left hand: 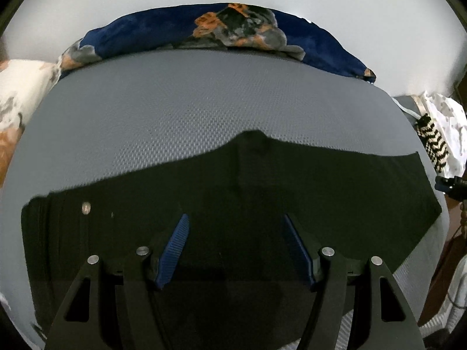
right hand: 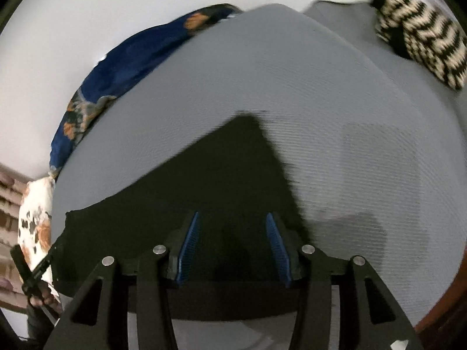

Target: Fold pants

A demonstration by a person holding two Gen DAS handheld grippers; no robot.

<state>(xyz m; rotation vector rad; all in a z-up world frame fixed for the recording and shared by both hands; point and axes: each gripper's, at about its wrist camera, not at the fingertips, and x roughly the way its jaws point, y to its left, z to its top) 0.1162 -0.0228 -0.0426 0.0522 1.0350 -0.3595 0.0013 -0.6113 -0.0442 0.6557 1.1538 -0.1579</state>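
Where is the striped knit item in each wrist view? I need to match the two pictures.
Left wrist: striped knit at the right edge, mid-height, beyond the black pants.
Right wrist: striped knit at the top right corner.
Shared landmark: blue floral cloth along the grey mat's far edge.

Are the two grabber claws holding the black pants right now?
No. The left gripper and the right gripper both stand open above the black pants, with nothing pinched between their blue pads.
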